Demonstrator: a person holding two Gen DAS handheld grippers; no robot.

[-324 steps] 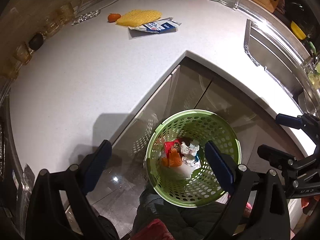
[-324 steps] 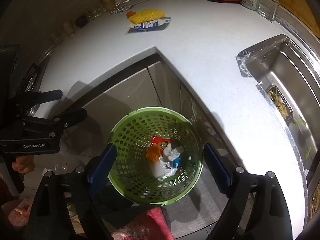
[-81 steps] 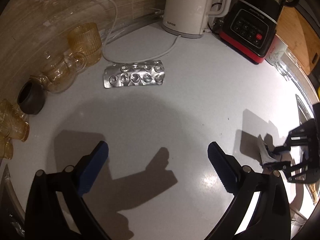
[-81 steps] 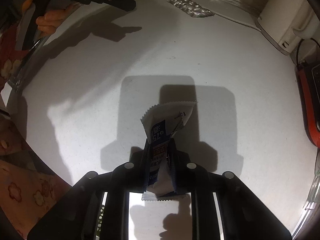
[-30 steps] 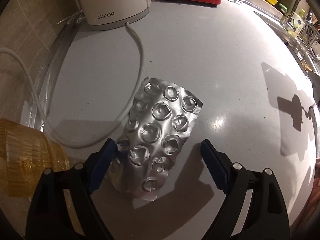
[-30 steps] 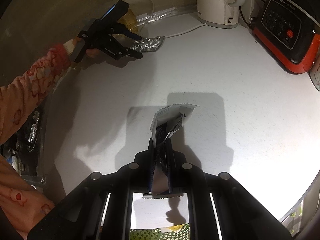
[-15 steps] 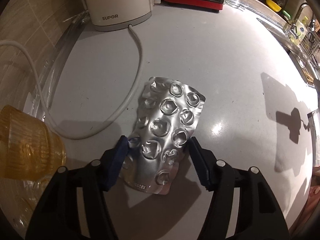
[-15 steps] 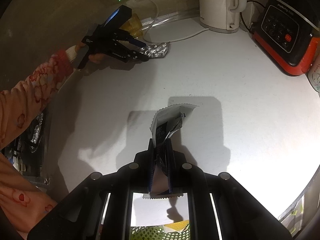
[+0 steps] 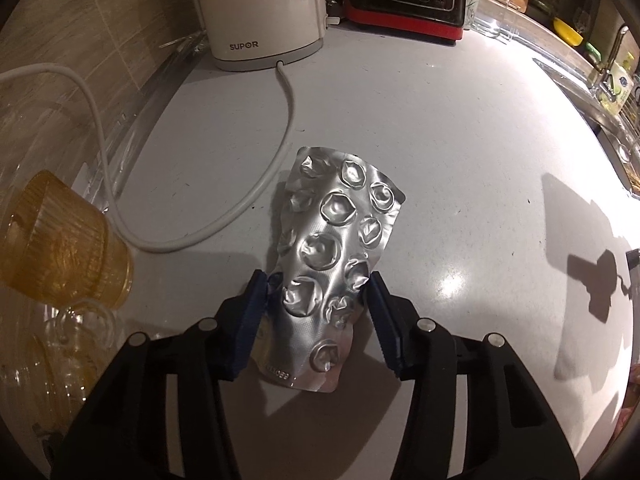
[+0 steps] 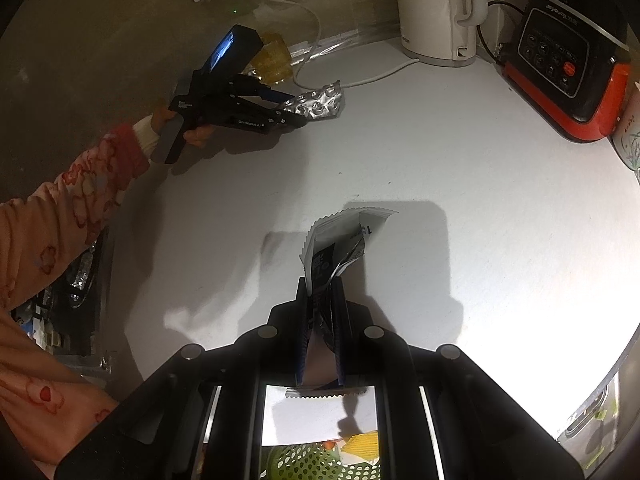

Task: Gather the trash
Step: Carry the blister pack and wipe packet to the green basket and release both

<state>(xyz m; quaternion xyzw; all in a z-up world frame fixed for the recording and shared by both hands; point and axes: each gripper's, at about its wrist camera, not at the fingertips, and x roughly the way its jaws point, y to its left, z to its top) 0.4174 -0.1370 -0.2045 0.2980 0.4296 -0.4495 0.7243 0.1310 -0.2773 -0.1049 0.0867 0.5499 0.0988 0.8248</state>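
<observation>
A crumpled silver blister pack [image 9: 330,256] lies on the white counter [image 9: 460,152], clamped at its near end by the left gripper [image 9: 318,300]; farther right, the right gripper [image 10: 322,304] pinches a torn wrapper [image 10: 340,244] above the counter.

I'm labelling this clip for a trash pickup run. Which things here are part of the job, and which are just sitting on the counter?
Part of the job:
blister pack, between the left hand-held gripper fingers
wrapper, clamped in the right hand-held gripper
green basket

Just lying about:
kettle
kettle cord
amber glass
red appliance
</observation>
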